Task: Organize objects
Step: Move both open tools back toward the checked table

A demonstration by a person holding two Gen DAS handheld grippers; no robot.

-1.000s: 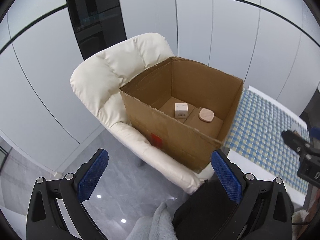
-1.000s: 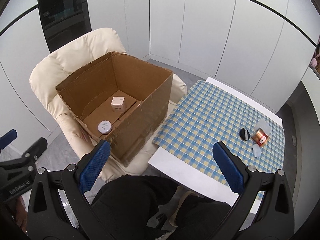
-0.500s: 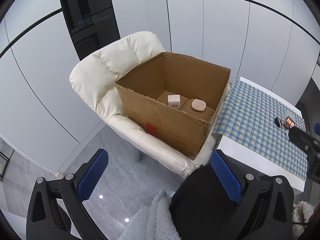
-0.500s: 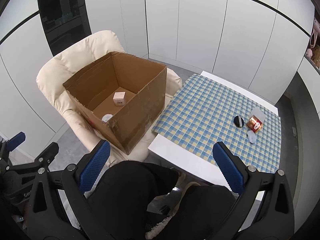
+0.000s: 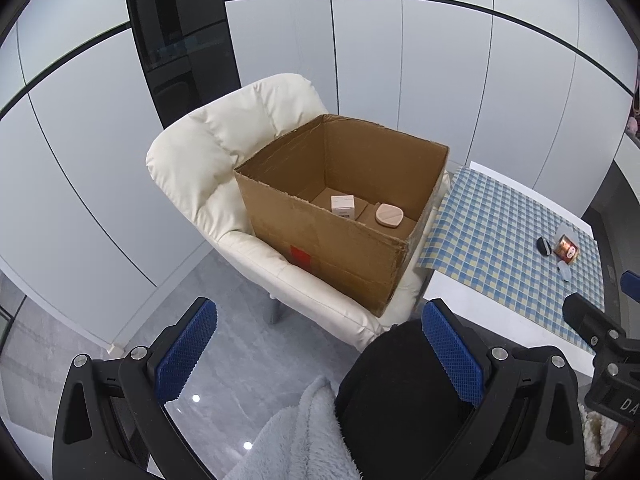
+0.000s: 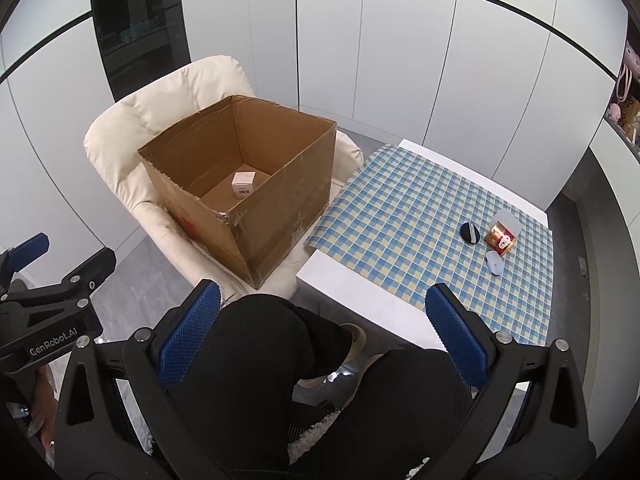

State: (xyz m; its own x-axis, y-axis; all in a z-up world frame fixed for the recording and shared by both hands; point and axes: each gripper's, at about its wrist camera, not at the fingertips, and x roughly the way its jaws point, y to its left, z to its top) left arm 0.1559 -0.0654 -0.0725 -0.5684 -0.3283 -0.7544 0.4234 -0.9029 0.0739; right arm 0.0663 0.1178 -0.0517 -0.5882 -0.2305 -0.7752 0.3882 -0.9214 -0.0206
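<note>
Both of my grippers are held up over my lap. My left gripper (image 5: pixel 320 354) has its jaws spread wide with nothing between the blue pads; my right gripper (image 6: pixel 326 334) is likewise wide open and empty.

Count, cardboard box (image 5: pixel 340 248): one, open-topped, sitting on the seat of one cream armchair (image 5: pixel 208 160). Inside it, two items on the floor of the box: one small white carton (image 5: pixel 343 208) and one round pinkish compact (image 5: pixel 389 215), just beside each other, not touching as far as I can see. In the right wrist view only the white carton shows; the near wall hides the compact.

Count, table (image 6: pixel 360 284): one, white, covered by one blue-and-yellow checked cloth (image 6: pixel 420 216). Four small items clustered near its far right corner: one black round case (image 6: pixel 469 233), one orange-red packet (image 6: pixel 500 238), one clear plastic piece (image 6: pixel 509 218) behind the packet, one pale oval object (image 6: pixel 495 263) nearest me. The case and the packet sit close together; whether they touch I cannot tell.
</note>
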